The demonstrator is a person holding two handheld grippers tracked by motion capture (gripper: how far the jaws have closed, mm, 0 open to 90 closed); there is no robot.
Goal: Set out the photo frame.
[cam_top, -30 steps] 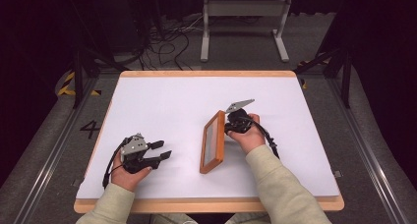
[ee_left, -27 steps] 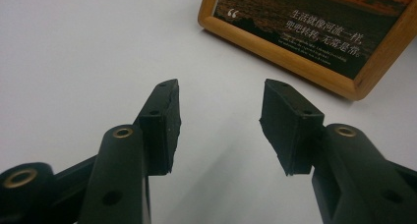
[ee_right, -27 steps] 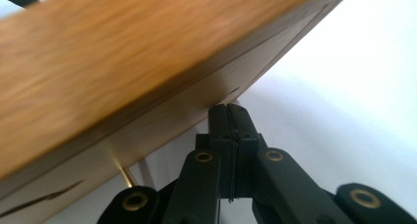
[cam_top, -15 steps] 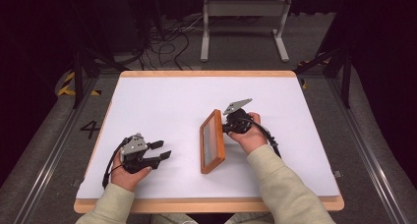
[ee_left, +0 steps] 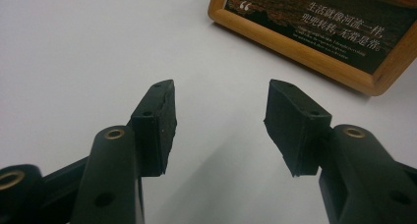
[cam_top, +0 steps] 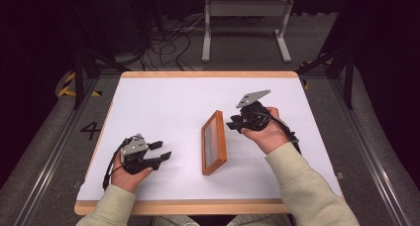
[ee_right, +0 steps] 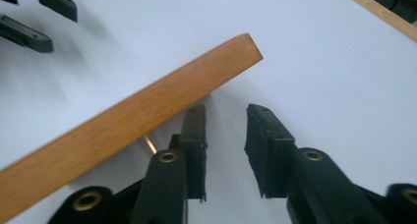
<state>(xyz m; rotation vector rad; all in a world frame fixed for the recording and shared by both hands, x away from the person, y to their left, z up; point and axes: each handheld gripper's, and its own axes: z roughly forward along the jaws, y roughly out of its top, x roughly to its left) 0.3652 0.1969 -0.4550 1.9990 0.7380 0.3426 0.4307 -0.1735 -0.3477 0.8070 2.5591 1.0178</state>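
Right tongs point(cam_top: 232, 124) first: the jaws stand parted with bare white bench showing in the gap, and they have just been opening. Nothing sits between the pads point(ee_right: 268, 145). In the right gripper view the wooden picture frame point(ee_right: 123, 128) runs as a slanted orange bar just in front of the left jaw's tip, its back edge toward the camera, with a thin metal pin point(ee_right: 150, 144) peeking out below it; whether that jaw tip touches the wood, I cannot tell.

From the high view, the right hand point(cam_top: 267, 134) hovers just to the right of the frame point(cam_top: 214, 142), with the grey three-cornered plate point(cam_top: 253, 97) tilted up on top of the tongs. The frame stands propped on the bench, leaning back, near the middle and toward the person's edge.

Over to the left tongs point(cam_top: 166, 150): spread as well, jaws pointing toward the frame, and they too have just widened a touch, with nothing between the pads point(ee_left: 295, 128). The left hand point(cam_top: 130, 171) rests low on the bench point(cam_top: 163, 102), well apart from the frame.

The left gripper view catches the frame's front corner point(ee_left: 314, 35): dark print, pale lettering, wooden border.

Beyond the bench's wooden rim, cables point(cam_top: 168, 47) lie tangled on the grey floor, beside a pale metal stand point(cam_top: 245, 28).
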